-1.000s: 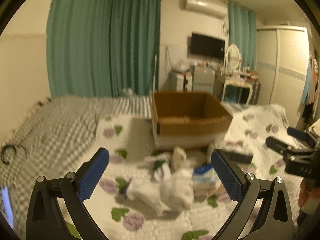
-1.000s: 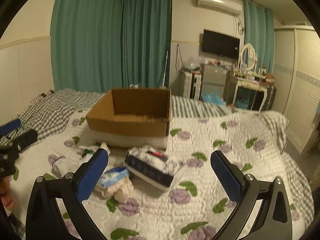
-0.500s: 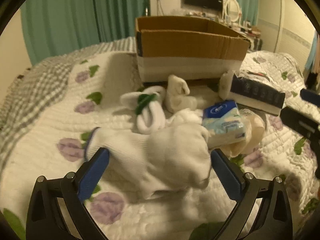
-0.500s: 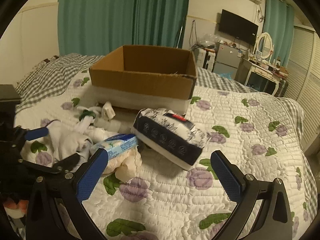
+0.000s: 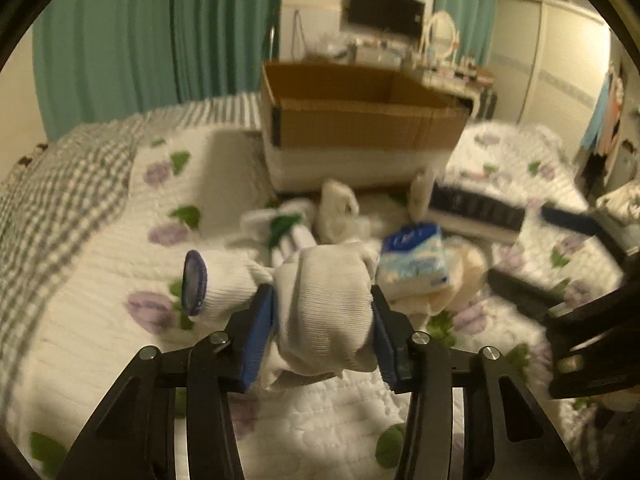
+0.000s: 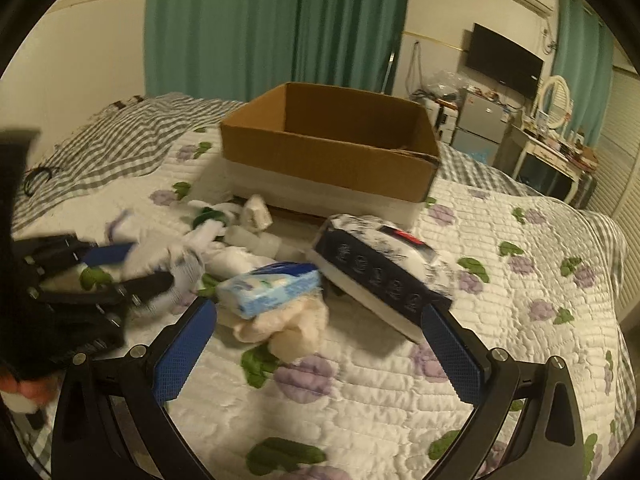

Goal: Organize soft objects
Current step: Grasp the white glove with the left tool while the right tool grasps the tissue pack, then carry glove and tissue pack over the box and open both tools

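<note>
While the left tool [image 5: 322, 320] clenches a white sock [image 5: 324, 312] between its blue pads just above the flowered bed quilt [image 5: 100, 280], the right tool [image 6: 320, 344] hangs released over a tissue pack [image 6: 272, 286] and cream cloth [image 6: 288, 328]. The cardboard box [image 6: 328, 148] sits behind the pile.

Left gripper [image 5: 323, 332] is low over the bed, its blue pads pressed against both sides of a white glove [image 5: 324, 312]. Right gripper [image 6: 318, 352] hovers nearby, fingers spread wide, holding nothing.
</note>
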The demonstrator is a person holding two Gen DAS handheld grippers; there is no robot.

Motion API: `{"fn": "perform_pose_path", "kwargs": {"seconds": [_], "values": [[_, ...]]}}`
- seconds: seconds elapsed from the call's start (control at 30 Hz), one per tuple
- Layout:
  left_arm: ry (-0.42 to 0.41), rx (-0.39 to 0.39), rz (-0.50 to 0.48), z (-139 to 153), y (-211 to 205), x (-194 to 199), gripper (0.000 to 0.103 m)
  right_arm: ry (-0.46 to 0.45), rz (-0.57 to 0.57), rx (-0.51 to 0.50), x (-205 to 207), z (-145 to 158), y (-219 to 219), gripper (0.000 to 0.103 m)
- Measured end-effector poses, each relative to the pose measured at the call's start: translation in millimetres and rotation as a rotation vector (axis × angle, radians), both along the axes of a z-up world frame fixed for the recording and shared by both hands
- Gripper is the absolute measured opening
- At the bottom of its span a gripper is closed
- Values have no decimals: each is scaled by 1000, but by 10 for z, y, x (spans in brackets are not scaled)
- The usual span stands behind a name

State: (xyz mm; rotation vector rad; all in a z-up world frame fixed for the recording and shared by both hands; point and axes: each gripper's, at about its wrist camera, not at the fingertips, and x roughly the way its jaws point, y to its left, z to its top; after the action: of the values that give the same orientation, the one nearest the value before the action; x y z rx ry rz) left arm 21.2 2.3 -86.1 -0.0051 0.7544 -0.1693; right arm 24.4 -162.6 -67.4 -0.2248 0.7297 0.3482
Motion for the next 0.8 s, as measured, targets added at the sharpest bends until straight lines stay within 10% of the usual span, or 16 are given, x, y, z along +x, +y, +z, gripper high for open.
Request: {"fn": "perform_pose_path", "kwargs": {"seconds": [0.43, 0.8], "values": [[0, -3, 66, 40, 347, 37, 45, 102, 61, -68, 397, -427, 585, 102], [3, -2, 46, 32, 315, 7, 45, 116, 63, -56, 459, -465, 610, 78]]}}
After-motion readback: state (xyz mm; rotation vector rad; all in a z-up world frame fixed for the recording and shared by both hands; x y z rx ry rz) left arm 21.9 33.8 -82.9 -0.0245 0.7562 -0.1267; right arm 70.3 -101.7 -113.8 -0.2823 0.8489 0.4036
